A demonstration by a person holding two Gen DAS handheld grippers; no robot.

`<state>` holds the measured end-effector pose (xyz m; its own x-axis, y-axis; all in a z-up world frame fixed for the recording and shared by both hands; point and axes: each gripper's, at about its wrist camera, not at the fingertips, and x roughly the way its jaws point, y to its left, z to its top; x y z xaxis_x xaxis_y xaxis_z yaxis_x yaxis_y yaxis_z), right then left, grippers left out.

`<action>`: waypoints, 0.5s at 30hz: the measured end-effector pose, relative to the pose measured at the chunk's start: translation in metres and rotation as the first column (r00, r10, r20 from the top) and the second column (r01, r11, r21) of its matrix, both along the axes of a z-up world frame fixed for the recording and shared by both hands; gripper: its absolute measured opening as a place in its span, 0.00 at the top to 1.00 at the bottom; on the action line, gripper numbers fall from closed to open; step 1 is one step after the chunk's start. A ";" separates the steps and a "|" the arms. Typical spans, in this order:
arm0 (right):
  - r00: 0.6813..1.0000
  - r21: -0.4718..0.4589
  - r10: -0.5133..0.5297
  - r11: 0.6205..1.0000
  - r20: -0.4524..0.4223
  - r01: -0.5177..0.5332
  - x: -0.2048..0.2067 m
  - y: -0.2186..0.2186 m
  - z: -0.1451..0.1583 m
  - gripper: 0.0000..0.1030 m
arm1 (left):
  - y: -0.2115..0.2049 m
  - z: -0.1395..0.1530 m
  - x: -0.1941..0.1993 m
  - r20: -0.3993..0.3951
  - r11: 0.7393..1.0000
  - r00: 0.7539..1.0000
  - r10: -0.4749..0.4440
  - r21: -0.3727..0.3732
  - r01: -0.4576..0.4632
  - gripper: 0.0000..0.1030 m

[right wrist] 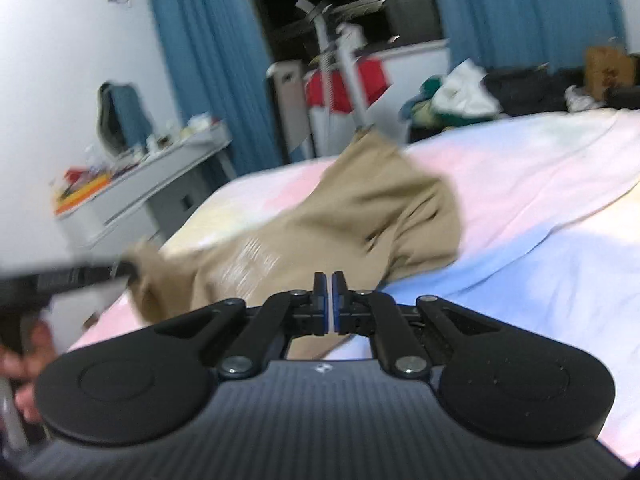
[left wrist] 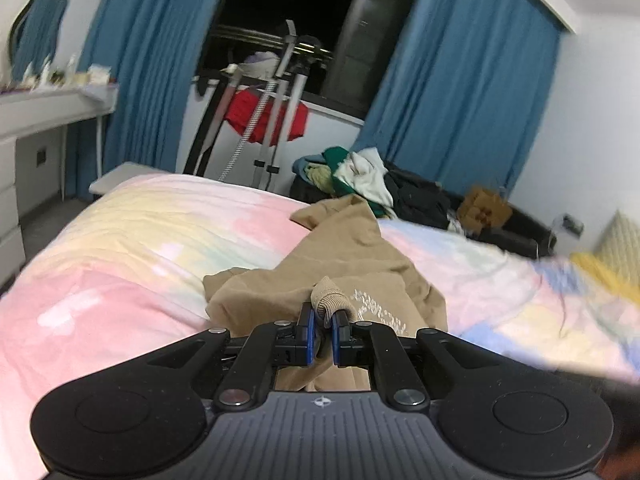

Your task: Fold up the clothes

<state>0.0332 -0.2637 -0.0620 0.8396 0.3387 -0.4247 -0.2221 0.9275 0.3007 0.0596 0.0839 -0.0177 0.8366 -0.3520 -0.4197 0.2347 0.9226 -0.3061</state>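
Note:
A tan sweatshirt [left wrist: 348,256] with pale print lies crumpled on the pastel bed [left wrist: 120,240]. My left gripper [left wrist: 323,312] is shut on its ribbed cuff [left wrist: 330,296], which sticks up between the blue pads. In the right wrist view the sweatshirt [right wrist: 360,208] stretches from the blurred left gripper [right wrist: 124,270] at the left edge to my right gripper [right wrist: 330,280]. The right jaws are closed tight, and the garment's near edge runs in under them. A hand [right wrist: 24,360] holds the left tool. The right gripper shows only as a dark blur [left wrist: 580,376] in the left wrist view.
A pile of mixed clothes [left wrist: 360,176] sits past the bed's far edge. A metal drying rack [left wrist: 276,92] with a red garment stands by the dark window and blue curtains. A white dresser [right wrist: 140,184] with clutter stands left of the bed [right wrist: 520,200].

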 end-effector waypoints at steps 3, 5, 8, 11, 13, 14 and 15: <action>0.990 -0.058 0.139 0.989 0.008 -0.138 -0.003 0.040 0.000 0.89 | 0.017 0.008 0.002 0.004 0.997 0.999 0.045 -0.071 -0.044 0.92; 0.981 -0.070 0.192 0.979 0.020 -0.190 0.000 0.066 -0.002 0.52 | 0.029 0.011 0.005 -0.002 0.990 0.997 0.081 -0.117 -0.081 0.92; 0.972 -0.134 0.234 0.964 0.006 -0.231 0.006 0.105 -0.014 0.35 | 0.046 0.013 0.010 -0.029 0.976 0.993 0.111 -0.187 -0.114 0.92; 0.975 -0.250 0.221 0.944 -0.001 -0.214 0.020 0.138 -0.029 0.35 | 0.055 0.013 0.011 -0.040 0.971 0.991 0.126 -0.202 -0.131 0.92; 0.983 -0.282 0.182 0.943 -0.016 -0.180 0.030 0.149 -0.038 0.35 | 0.055 0.011 0.013 -0.040 0.972 0.991 0.129 -0.193 -0.134 0.92; 0.986 -0.288 0.163 0.944 -0.026 -0.163 0.035 0.151 -0.042 0.36 | 0.055 0.010 0.015 -0.041 0.974 0.991 0.129 -0.185 -0.134 0.92; 0.989 -0.293 0.143 0.945 -0.036 -0.147 0.041 0.149 -0.045 0.36 | 0.053 0.009 0.016 -0.042 0.975 0.991 0.131 -0.174 -0.136 0.92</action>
<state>0.0742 -0.1142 -0.1075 0.7840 0.3146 -0.5351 -0.3584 0.9333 0.0236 0.0760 0.1373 -0.0086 0.8690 -0.3084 -0.3870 0.1012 0.8762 -0.4712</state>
